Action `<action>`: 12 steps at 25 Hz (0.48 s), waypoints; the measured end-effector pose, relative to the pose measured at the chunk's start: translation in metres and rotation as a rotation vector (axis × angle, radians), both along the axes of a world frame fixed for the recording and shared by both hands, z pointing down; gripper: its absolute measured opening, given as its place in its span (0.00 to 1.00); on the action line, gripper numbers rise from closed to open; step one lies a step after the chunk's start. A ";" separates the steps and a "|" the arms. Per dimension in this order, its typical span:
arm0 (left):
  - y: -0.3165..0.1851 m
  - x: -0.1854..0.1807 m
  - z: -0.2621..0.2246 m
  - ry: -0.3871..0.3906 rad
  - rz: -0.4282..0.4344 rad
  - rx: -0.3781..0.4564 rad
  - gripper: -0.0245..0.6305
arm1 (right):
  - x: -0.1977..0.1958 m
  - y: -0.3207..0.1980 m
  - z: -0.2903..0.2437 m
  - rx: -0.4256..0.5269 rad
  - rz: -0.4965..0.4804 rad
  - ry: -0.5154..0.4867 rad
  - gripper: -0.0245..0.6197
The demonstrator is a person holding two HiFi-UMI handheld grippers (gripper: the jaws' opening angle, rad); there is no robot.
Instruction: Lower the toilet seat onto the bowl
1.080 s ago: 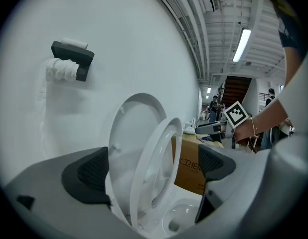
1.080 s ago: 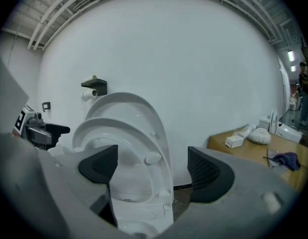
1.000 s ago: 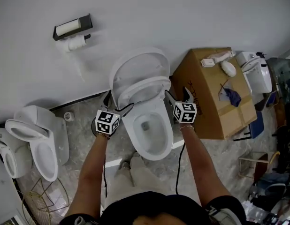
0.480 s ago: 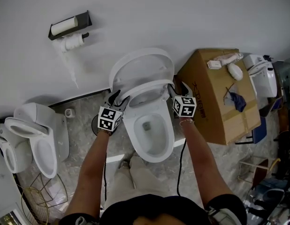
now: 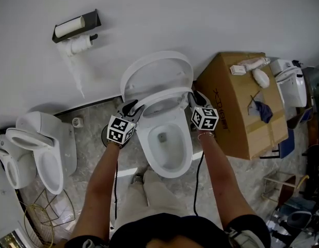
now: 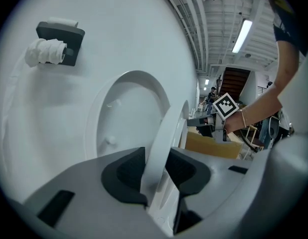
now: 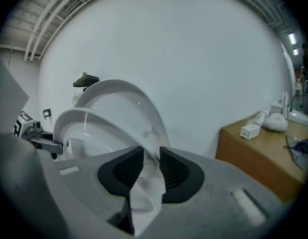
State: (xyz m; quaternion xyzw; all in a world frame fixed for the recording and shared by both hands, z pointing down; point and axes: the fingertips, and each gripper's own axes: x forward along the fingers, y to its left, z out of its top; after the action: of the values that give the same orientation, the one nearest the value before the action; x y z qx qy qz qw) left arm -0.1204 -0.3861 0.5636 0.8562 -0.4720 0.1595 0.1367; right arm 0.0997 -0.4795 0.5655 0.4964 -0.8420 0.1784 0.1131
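Note:
A white toilet stands against the wall with its lid [image 5: 157,68] upright. The seat ring [image 5: 162,98] is tilted partway up over the bowl [image 5: 164,143]. My left gripper [image 5: 132,109] is at the seat's left edge, my right gripper [image 5: 193,98] at its right edge. Both sets of jaws have just been closing. In the left gripper view the seat rim [image 6: 161,138] stands between the dark pads of the left gripper [image 6: 156,171], which press on it. In the right gripper view the right gripper [image 7: 150,166] is likewise shut on the seat rim [image 7: 144,183].
A cardboard box [image 5: 237,102] with small items on top stands right of the toilet. A second toilet [image 5: 43,154] is at the left. A paper holder [image 5: 77,30] hangs on the wall. Clutter lies at the far right.
Both grippers moved inward from beside the seat to its two edges. Their jaws, wide open a second ago, have closed onto the rim. The seat stays tilted.

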 end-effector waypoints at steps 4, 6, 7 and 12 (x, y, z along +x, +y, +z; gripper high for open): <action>0.010 0.006 0.000 0.012 0.025 -0.016 0.22 | 0.005 0.009 0.001 -0.006 0.017 -0.022 0.20; 0.016 0.009 0.000 0.011 0.038 -0.017 0.22 | 0.009 0.014 0.002 -0.011 0.030 -0.038 0.20; 0.020 0.010 0.000 0.012 0.043 -0.018 0.22 | 0.010 0.018 0.002 -0.014 0.038 -0.050 0.20; 0.038 0.020 0.001 0.024 0.072 -0.024 0.24 | 0.019 0.036 0.003 -0.025 0.051 -0.126 0.20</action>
State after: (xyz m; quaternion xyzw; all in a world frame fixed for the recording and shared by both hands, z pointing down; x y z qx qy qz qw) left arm -0.1009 -0.3480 0.5645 0.8728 -0.4373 0.1597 0.1465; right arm 0.1183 -0.4438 0.5689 0.5041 -0.8321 0.2228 0.0615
